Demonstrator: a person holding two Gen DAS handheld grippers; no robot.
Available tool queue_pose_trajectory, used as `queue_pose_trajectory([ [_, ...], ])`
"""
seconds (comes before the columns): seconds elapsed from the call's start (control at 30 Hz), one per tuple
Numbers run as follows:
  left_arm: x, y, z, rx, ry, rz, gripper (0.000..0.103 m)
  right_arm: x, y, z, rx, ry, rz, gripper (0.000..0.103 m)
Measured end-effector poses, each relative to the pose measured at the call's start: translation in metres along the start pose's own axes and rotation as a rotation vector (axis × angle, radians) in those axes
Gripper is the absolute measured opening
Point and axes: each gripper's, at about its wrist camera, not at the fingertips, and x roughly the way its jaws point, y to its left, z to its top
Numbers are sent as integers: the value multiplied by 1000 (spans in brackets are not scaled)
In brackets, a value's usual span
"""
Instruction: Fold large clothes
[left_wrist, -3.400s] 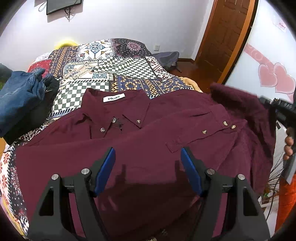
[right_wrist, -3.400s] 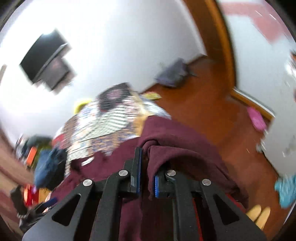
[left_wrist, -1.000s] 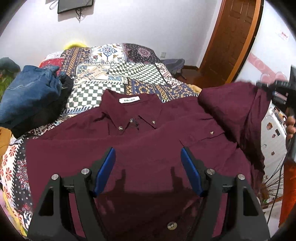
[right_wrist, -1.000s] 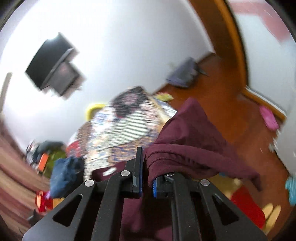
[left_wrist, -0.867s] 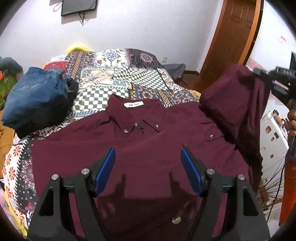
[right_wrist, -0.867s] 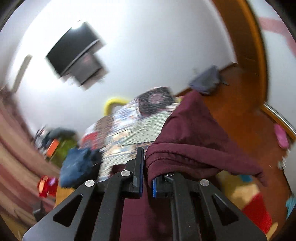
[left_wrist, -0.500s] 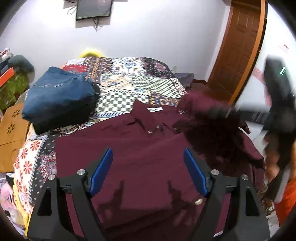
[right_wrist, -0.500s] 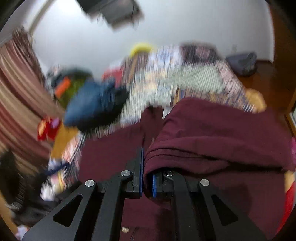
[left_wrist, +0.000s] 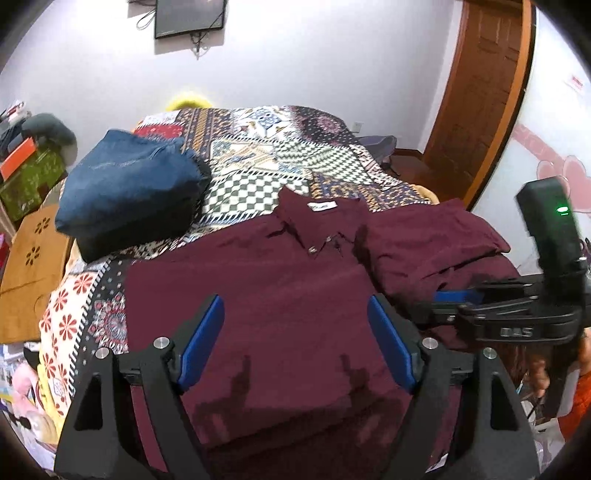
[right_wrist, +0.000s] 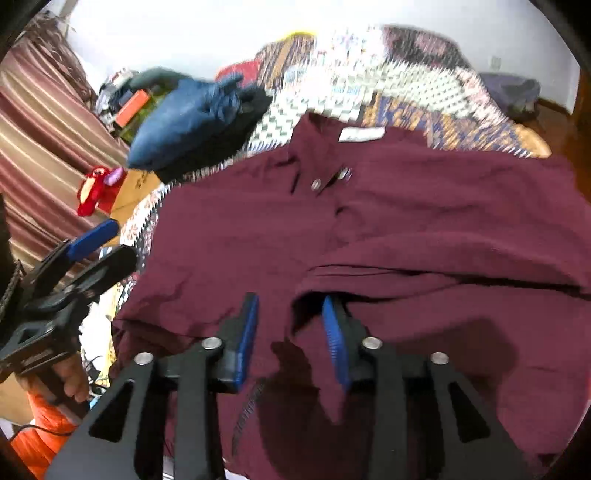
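The maroon shirt (left_wrist: 280, 295) spans the bed (left_wrist: 258, 155); its right sleeve (left_wrist: 436, 240) lies folded inward. The left gripper (left_wrist: 295, 343) has its jaws wide and empty; the right gripper (right_wrist: 290, 332) has just been opening its jaws, cloth loose between them.

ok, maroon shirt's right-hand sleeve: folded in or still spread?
Folded in. The sleeve lies bunched over the maroon shirt chest beside the collar, not flat.

- The left gripper (left_wrist: 295, 343) points downward, its jaws spread wide with nothing between them.
- The right gripper (right_wrist: 291, 339) tilts down, jaws just opening, pads apart.
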Motion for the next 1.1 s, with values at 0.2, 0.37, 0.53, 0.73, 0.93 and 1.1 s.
queue_pose_trajectory([
  [0.2,7,-42,21,94,-13,-20,79,-63,-41,-12,53,-196,-124,47],
  [0.37,26,-89,38,200,-1,-60,81,-106,-83,-20,118,-305,-292,48],
  [0.53,57,-142,48,322,32,-98,81,-128,-124,-33,219,-350,-372,49],
  [0.73,103,-195,50,434,119,-152,81,-120,-153,-48,309,-316,-378,49],
  [0.93,156,-227,40,520,260,-139,81,-103,-165,-57,336,-267,-364,49],
  [1.1,171,-238,45,517,272,-158,81,-91,-174,-64,336,-218,-377,49],
])
